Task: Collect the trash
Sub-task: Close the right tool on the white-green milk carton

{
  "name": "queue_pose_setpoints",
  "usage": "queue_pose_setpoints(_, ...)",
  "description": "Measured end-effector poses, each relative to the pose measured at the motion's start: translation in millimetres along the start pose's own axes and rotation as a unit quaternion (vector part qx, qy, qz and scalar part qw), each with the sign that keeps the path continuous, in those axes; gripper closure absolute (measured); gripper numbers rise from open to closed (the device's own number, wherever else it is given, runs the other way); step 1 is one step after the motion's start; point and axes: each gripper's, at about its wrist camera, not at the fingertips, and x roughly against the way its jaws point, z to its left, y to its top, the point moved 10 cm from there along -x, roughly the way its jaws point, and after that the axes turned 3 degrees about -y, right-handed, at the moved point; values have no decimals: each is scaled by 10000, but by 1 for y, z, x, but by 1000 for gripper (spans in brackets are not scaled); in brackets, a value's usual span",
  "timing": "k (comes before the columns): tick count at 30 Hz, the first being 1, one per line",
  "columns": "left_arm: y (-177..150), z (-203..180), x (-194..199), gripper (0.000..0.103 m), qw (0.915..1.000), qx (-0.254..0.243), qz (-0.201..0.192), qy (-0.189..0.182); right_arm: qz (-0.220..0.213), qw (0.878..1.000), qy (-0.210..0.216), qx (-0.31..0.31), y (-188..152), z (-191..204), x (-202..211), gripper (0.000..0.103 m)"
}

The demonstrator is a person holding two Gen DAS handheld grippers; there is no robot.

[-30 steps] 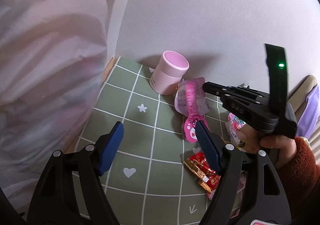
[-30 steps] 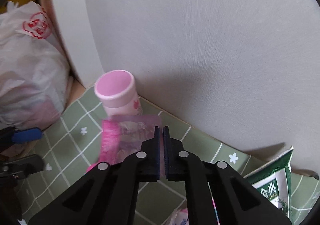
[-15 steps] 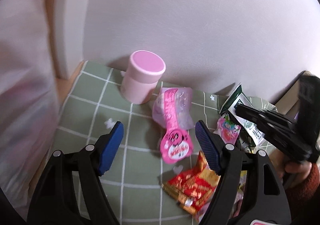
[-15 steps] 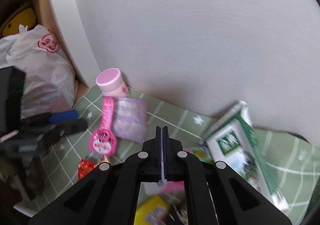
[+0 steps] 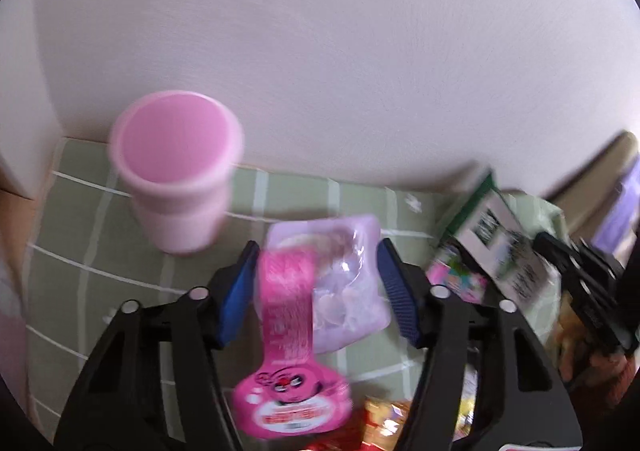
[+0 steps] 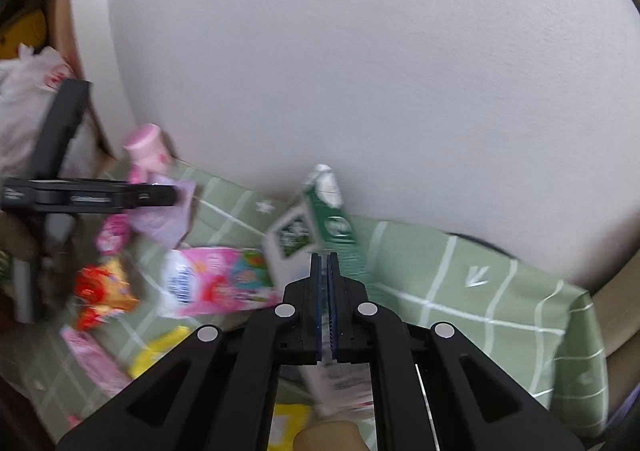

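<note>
Pink card and clear plastic now fill the gap between the left gripper's (image 5: 316,291) blue pads: a second ago that gripper hung high over bare green cloth with the blister pack (image 5: 320,315) well ahead of it, and half a second ago the pack lay just past its tips. Now the gripper has dropped low and the pads straddle the pack, left pad by the pink card strip, right pad by the clear bubble. The jaws are wide apart and hold nothing; whether the pads touch the pack I cannot tell through the blur.

The pink cup (image 5: 178,167) stands at the far left by the wall, just beyond the left pad. The right gripper (image 6: 327,283), which a second ago sat close over the pack and cup, has pulled back to the right; its jaws are pressed together with nothing visibly between them, above a green-and-white carton (image 6: 320,219). From its camera the other litter shows on the checked cloth (image 6: 480,291): a pink pouch (image 6: 216,283), a red wrapper (image 6: 100,291) and a yellow piece (image 6: 160,347) nearer.

My reading: the right side has given way and the left is lined up to close on the pack. The card is flat and thin, so the pinch may skid off.
</note>
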Motion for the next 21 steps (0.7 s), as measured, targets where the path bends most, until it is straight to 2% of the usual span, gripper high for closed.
queue_pose_setpoints(4,-19,-31,7,48,9975,-419,333,-463,-176,9984,338,-413,0,-13,17,97)
queue_pose_setpoints(7,-33,-39,19,48,9971,-580,312,-390,97,9993,257,-257,-21,-13,10,96)
queue_pose_setpoints(8,-32,-39,20,48,9974,-571,288,-346,71,9996,214,-173,-23,-12,8,95)
queue_pose_setpoints(9,-34,-36,25,47,9979,-534,247,-283,118,9998,152,-72,-28,-12,6,89)
queue_pose_setpoints(10,-35,-32,30,47,9983,-492,208,-222,238,9995,184,22,-32,-8,4,80)
queue_pose_setpoints(11,-33,-29,33,46,9987,-461,164,-167,312,9991,256,101,-36,-3,1,62)
queue_pose_setpoints(13,-33,-17,44,43,9991,-420,53,-28,357,9984,346,268,-41,6,3,49)
queue_pose_setpoints(16,-34,5,62,43,9994,-301,-30,153,356,9971,434,519,-45,21,12,49)
queue_pose_setpoints(19,-39,13,67,43,9996,-222,-18,168,449,9959,609,503,-48,30,11,45)
queue_pose_setpoints(21,-39,-2,47,43,9996,-192,-7,200,597,9947,632,550,-54,30,5,45)
